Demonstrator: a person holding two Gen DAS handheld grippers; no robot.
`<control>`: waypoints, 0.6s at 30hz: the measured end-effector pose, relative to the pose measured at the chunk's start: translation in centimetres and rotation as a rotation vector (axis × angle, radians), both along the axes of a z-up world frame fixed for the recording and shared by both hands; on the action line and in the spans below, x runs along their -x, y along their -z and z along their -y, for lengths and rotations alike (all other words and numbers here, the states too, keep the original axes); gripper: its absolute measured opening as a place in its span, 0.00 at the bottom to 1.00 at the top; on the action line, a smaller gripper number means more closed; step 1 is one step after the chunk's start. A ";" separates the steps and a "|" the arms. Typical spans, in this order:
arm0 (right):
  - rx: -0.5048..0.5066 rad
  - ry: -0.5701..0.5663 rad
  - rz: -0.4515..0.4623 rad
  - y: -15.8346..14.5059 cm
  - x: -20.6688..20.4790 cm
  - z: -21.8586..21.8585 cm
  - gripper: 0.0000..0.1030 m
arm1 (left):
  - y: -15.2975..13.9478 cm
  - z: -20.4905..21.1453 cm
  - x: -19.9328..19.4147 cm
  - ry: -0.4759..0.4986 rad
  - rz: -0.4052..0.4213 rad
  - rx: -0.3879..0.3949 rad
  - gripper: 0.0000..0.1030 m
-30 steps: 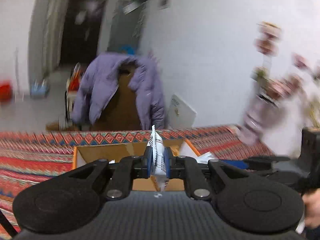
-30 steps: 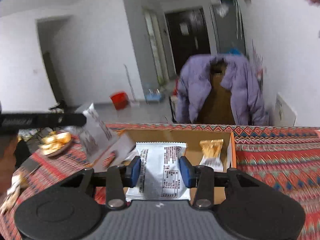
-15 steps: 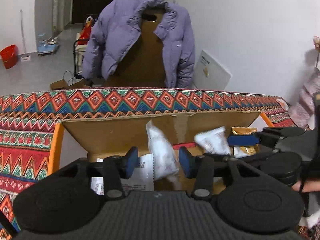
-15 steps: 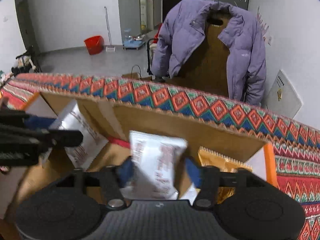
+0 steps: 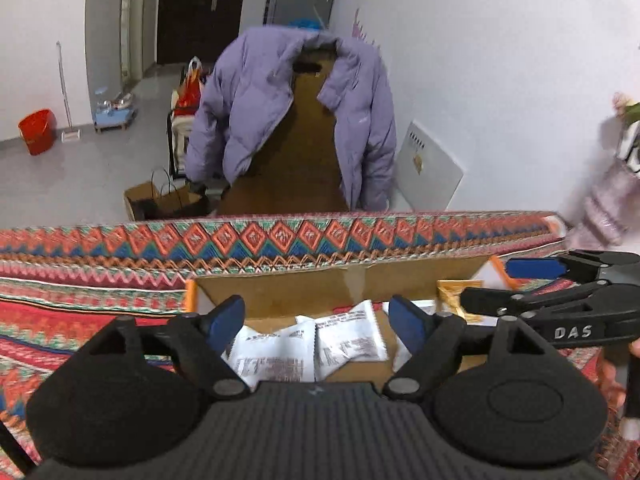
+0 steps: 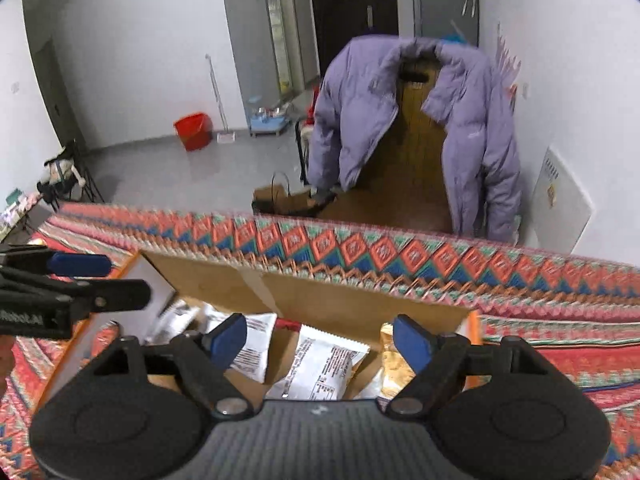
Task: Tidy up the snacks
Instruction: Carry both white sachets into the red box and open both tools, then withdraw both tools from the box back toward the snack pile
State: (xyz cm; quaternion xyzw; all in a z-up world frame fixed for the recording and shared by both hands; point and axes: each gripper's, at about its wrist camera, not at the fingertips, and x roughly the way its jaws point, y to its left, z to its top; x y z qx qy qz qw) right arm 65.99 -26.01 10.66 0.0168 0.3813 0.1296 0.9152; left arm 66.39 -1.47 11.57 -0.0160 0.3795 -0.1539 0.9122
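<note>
We note purple puffer jacket (image 5: 288,112) draped over brown wooden board (image 5: 292,168), upright beyond bench. Patterned woven cloth (image 5: 120,272) covers bench, red, blue and teal diamonds. We record red bucket (image 6: 194,130) on grey floor (image 6: 168,172), mop handle (image 6: 216,92) leaning on wall just beside it. Brown paper bag (image 5: 168,200) with dark handles sits near jacket's sleeve. White panel (image 5: 432,172) leans against right wall. Dark door (image 6: 348,16) at far end.
</note>
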 end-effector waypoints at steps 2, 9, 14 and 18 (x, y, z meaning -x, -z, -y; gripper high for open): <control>0.023 -0.004 0.017 -2.0 2.2 0.4 0.82 | -1.7 -0.6 1.8 -0.011 -0.004 -0.019 0.79; 0.059 -0.040 0.031 -7.2 10.3 1.5 0.90 | -6.6 -2.7 10.2 -0.038 0.070 -0.076 0.83; 0.086 -0.055 0.043 -8.3 15.8 1.5 0.90 | -8.3 -3.9 16.3 -0.040 0.106 -0.044 0.93; 0.110 -0.082 0.083 -8.0 20.5 1.3 0.91 | -8.1 -5.1 22.0 -0.026 0.150 -0.013 0.93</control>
